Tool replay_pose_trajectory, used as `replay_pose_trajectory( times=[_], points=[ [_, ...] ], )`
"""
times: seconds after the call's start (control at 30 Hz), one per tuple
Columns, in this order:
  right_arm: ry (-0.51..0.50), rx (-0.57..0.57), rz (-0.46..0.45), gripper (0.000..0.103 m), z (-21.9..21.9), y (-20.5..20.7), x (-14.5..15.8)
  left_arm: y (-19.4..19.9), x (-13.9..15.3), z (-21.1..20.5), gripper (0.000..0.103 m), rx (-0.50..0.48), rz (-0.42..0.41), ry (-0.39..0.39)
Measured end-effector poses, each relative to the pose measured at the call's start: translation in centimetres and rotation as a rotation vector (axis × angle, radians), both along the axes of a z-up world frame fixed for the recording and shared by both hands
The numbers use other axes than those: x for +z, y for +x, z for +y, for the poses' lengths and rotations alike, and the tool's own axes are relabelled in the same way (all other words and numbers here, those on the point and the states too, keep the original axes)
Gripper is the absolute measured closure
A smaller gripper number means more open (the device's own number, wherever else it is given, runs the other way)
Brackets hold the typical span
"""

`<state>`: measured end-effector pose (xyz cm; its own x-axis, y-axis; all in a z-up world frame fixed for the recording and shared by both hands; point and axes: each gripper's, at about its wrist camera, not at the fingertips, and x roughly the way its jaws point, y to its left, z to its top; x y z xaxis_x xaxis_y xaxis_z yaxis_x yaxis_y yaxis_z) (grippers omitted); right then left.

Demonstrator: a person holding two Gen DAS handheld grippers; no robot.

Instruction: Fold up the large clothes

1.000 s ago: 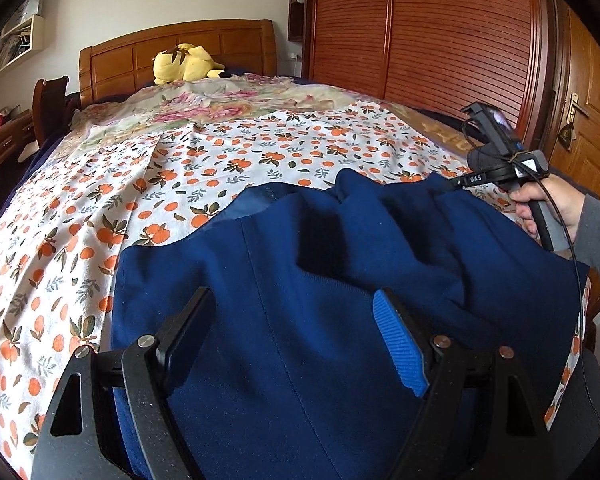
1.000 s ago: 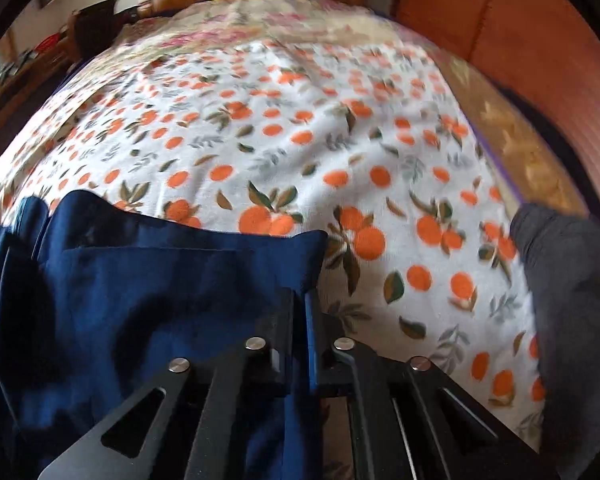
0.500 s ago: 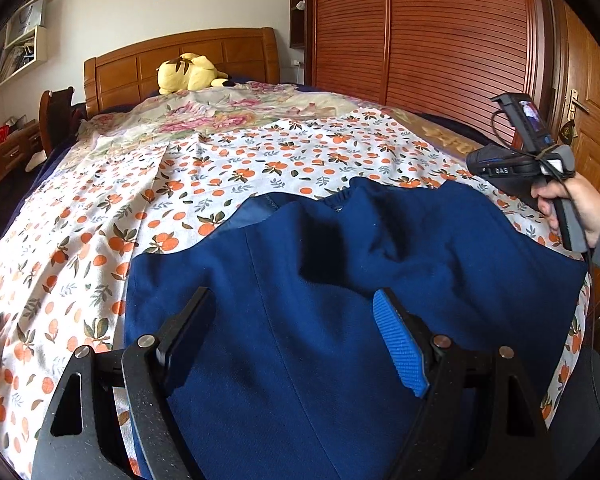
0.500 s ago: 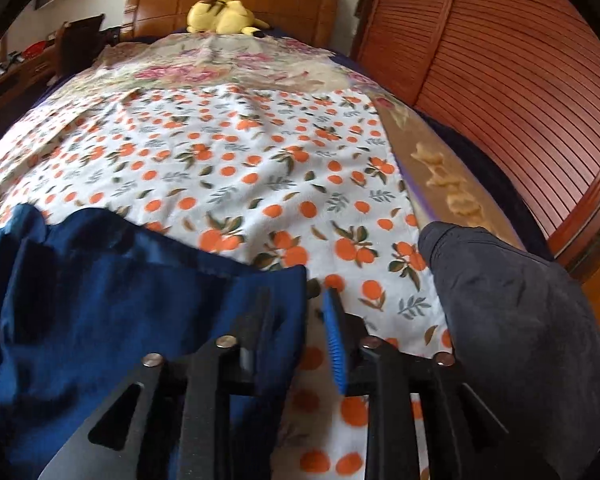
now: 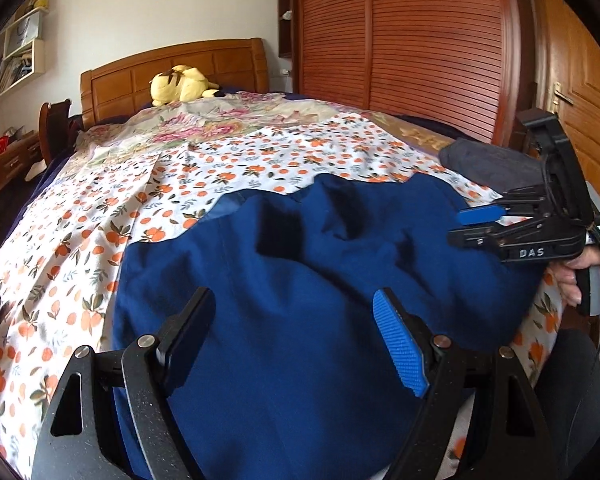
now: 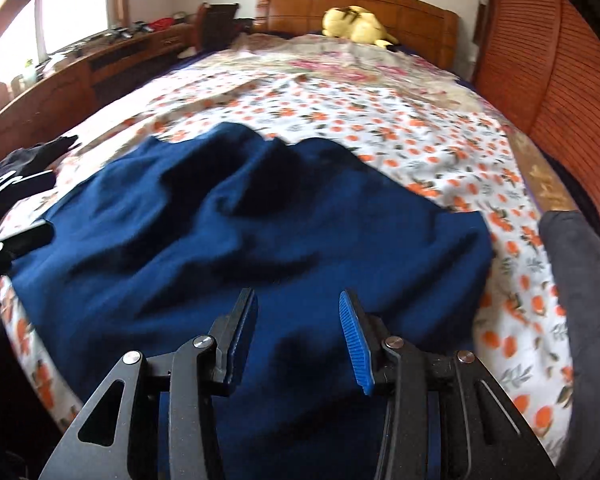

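1. Right now the blue garment (image 6: 260,240) lies rumpled on the bed (image 6: 440,128), spread below and ahead of both pairs of fingers, with its far edge bunched into 2 humps.
2. On the left gripper (image 5: 296,344) the fingers are wide apart and hold nothing; the cloth lies beneath them, and contact cannot be told.
3. On the right gripper (image 6: 296,332) the fingers are opening, with only cloth showing below the gap and nothing pinched between them.
4. Risk: with neither pair clamped on an edge, a downward pinch from here would likely catch a mid-panel bulge instead of a hem or corner, so the fold would come out crooked.
5. Risk: deep creases ahead of the right fingers may hide a doubled layer; grabbing 2 layers there would drag the underside along and bunch the piece further.
6. Risk: the orange-print sheet (image 5: 100,240) lies loose just beside the cloth's left edge, so a low pinch near that border could pick up the sheet too.
7. Risk: the grey garment (image 6: 572,280) sits just right of the right fingers, close to the blue corner, and a wide sweep could snag it.
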<state>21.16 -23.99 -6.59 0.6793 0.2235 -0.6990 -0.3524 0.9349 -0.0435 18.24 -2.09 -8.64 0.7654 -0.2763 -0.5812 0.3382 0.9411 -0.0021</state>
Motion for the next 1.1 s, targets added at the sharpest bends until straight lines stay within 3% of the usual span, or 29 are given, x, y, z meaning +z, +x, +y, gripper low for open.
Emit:
replay_pose_trajectory(
  times=[0.17,0.3,0.67,0.9,1.1],
  points=[
    [0.012,0.044,0.016,0.059,-0.2,-2.2,-1.1,-2.3,0.0,-1.4,0.021,-0.024,-0.01,0.004],
    [-0.02,0.086,0.106,0.059,-0.6,-1.6,-3.8,-3.2,-0.3,-2.1,0.021,-0.04,-0.002,-0.006],
    [0.01,0.05,0.05,0.059,-0.6,-3.7,-4.1,-4.1,-0.9,-4.4,0.021,-0.07,0.026,-0.01],
    [0.033,0.031,0.015,0.059,-1.8,-6.3,-2.8,-4.2,-1.7,-5.5,0.021,-0.078,0.053,-0.025],
    [0.017,-0.024,-0.025,0.059,-4.2,-9.5,-1.4,-4.6,-2.9,-6.3,0.021,-0.06,0.079,0.012]
  ],
)
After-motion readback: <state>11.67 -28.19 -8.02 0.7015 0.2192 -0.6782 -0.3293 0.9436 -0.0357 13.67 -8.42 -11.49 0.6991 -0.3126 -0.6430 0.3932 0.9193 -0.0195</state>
